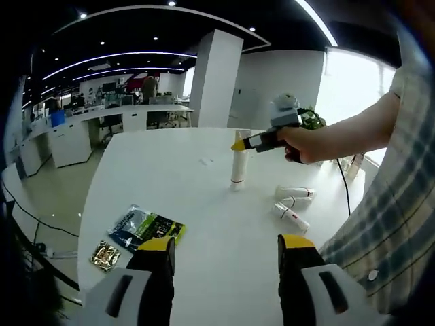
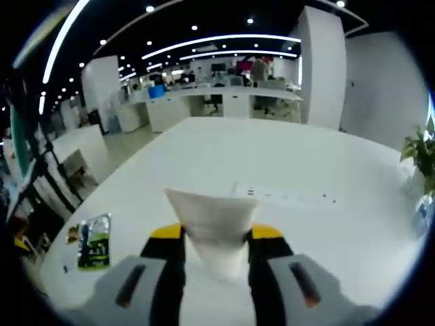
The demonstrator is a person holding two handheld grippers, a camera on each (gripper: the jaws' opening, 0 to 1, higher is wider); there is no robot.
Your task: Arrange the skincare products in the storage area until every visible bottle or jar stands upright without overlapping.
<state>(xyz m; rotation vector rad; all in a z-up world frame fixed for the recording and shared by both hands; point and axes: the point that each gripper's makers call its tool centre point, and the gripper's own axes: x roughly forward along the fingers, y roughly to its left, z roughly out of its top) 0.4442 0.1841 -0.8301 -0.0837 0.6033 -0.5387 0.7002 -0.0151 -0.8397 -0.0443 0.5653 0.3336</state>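
nearest you in the left gripper view, your left tongs (image 1: 225, 252) stand apart over the bare white table (image 1: 204, 190), holding nothing. just left of them lie a green and black packet (image 1: 147, 228) and a small gold packet (image 1: 105, 255) near the table edge. farther right, two white tubes (image 1: 293, 204) lie on their sides close together. beyond them a white tube (image 1: 238, 166) stands upright, and your hand (image 1: 302, 142) brings the right tongs (image 1: 239, 144) to its top. seen from the right gripper view, your right tongs (image 2: 216, 239) sit on both sides of that tube's wide end (image 2: 212, 217), apparently clamping it. past the table, office desks (image 2: 224, 102) line the room.
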